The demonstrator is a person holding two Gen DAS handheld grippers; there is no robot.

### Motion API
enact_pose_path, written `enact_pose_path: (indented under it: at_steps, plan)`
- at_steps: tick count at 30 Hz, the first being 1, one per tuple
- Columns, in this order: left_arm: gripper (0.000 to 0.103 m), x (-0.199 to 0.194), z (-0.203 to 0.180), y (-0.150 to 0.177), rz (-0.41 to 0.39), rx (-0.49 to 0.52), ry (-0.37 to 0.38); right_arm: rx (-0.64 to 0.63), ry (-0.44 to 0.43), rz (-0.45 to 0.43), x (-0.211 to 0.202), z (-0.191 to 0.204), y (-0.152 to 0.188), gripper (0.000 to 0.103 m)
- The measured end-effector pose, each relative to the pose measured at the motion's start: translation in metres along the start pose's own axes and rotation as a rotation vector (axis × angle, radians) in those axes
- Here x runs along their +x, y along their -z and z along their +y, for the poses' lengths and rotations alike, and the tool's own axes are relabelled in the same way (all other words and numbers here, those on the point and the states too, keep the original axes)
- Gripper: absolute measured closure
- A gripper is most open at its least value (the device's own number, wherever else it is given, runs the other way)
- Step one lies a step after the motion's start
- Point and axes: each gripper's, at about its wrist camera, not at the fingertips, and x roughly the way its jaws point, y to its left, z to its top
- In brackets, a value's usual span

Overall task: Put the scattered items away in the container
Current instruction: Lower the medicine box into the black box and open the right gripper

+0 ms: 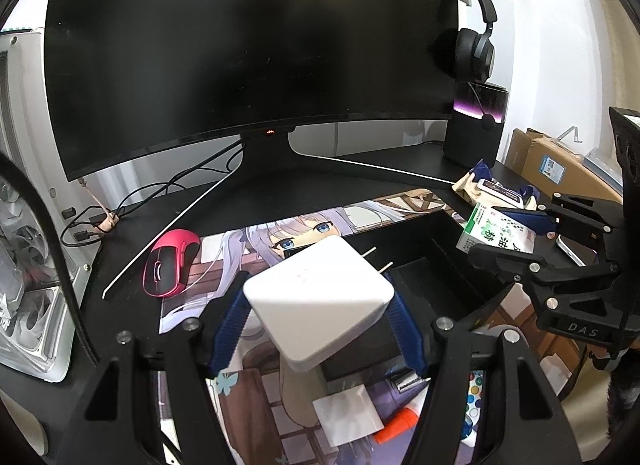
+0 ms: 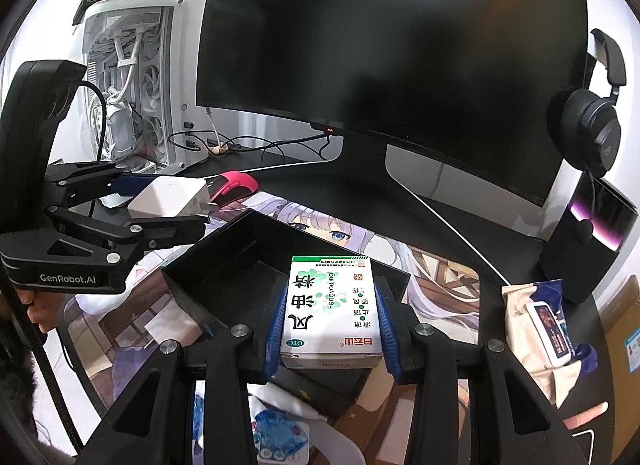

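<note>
My left gripper [image 1: 320, 305] is shut on a white plug charger [image 1: 320, 297] and holds it above the near left rim of the black open box [image 1: 440, 289]; it also shows in the right wrist view [image 2: 172, 197]. My right gripper [image 2: 330, 317] is shut on a white and green medicine box [image 2: 330, 309], held over the near right part of the black box [image 2: 224, 265]. That medicine box also shows in the left wrist view [image 1: 500, 233]. On the desk mat below lie a second white charger [image 1: 348, 413] and an orange item [image 1: 396, 425].
A red mouse [image 1: 170, 263] lies left of the box. A wet wipes pack [image 2: 540, 321] lies to the right, near a black speaker [image 2: 588, 241]. A curved monitor [image 1: 248, 45] stands behind. A white PC case [image 2: 132, 85] is at the far left. A blister pack [image 2: 280, 437] lies near.
</note>
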Motion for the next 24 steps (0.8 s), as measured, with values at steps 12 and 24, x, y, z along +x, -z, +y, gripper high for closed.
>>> enact_pose_path:
  at_steps: [12, 24]
  plan:
    - [0.038, 0.015, 0.001, -0.003, 0.020, 0.000, 0.006, 0.006, -0.013, 0.019, 0.021, -0.007, -0.010, 0.063]
    - [0.038, 0.025, -0.002, -0.005, 0.037, -0.005, -0.002, 0.027, -0.067, 0.076, 0.051, -0.013, -0.012, 0.063]
